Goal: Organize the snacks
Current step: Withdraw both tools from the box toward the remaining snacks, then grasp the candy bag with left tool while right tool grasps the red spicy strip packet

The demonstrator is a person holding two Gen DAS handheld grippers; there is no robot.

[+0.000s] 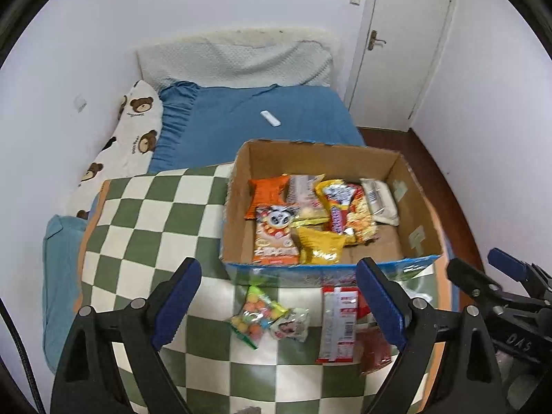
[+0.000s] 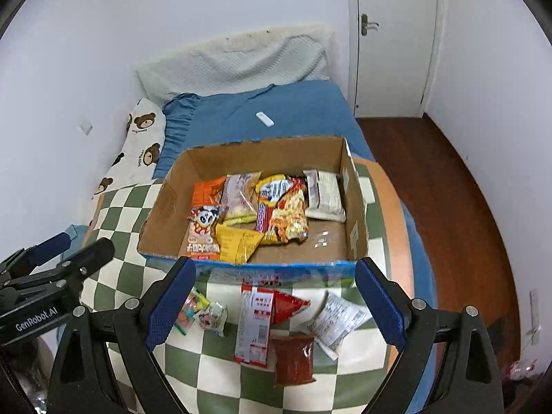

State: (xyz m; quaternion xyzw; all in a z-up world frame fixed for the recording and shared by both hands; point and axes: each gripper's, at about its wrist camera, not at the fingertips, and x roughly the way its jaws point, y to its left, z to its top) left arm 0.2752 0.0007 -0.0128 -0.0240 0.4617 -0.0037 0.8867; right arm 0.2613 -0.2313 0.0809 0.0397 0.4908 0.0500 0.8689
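An open cardboard box (image 1: 410, 207) (image 2: 162, 214) stands on a green-and-white checkered blanket (image 1: 151, 214) (image 2: 220, 372) and holds several snack packets, among them an orange panda bag (image 1: 276, 238) (image 2: 203, 231) and a yellow bag (image 1: 319, 245) (image 2: 239, 241). In front of the box lie a candy-ball packet (image 1: 257, 312) (image 2: 188, 312), a small white packet (image 1: 291, 324) (image 2: 214, 315), a red-and-white packet (image 1: 338, 324) (image 2: 255, 324), a dark red packet (image 2: 293, 358) and a white packet (image 2: 336, 321). My left gripper (image 1: 279, 305) and right gripper (image 2: 274, 305) hang open above these loose packets, holding nothing.
The blanket lies on a bed with a blue sheet (image 1: 262, 117), a bear-print pillow (image 1: 134, 127) at the left wall and a white remote (image 1: 270, 118) (image 2: 265, 119). A white door (image 1: 400, 41) and dark wooden floor (image 2: 448, 207) are at the right.
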